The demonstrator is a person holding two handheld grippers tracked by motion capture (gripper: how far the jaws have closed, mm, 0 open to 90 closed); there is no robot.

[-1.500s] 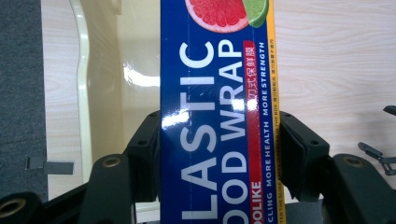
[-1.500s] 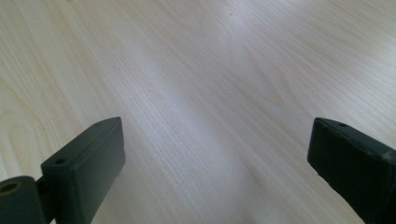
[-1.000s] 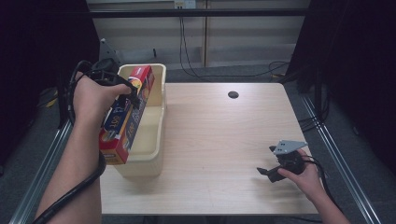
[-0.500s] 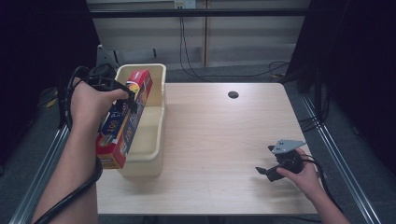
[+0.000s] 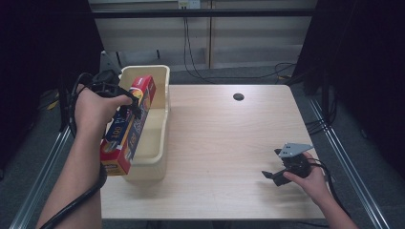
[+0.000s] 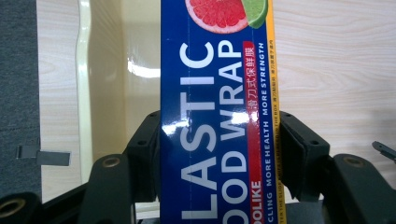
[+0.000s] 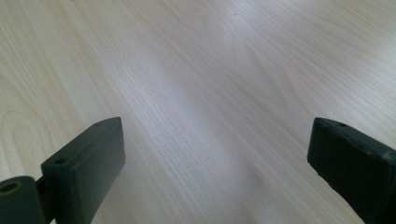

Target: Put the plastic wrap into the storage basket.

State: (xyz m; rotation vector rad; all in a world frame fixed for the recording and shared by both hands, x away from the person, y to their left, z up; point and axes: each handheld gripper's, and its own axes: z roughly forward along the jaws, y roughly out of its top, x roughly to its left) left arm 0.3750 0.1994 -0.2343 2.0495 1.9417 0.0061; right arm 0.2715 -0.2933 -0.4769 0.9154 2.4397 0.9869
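We have the left gripper point(image 5: 125, 106) clamped on the plastic wrap box point(image 5: 128, 125), held tilted over the cream bin point(image 5: 160, 157) — best kept clear of its rim. The right gripper point(image 5: 278, 174) rests on the table point(image 5: 229, 143), fingers apart.

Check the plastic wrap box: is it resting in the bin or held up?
Held up. The left gripper has both jaws clamped on the plastic wrap box, which tilts over the bin's left rim, near end outside.
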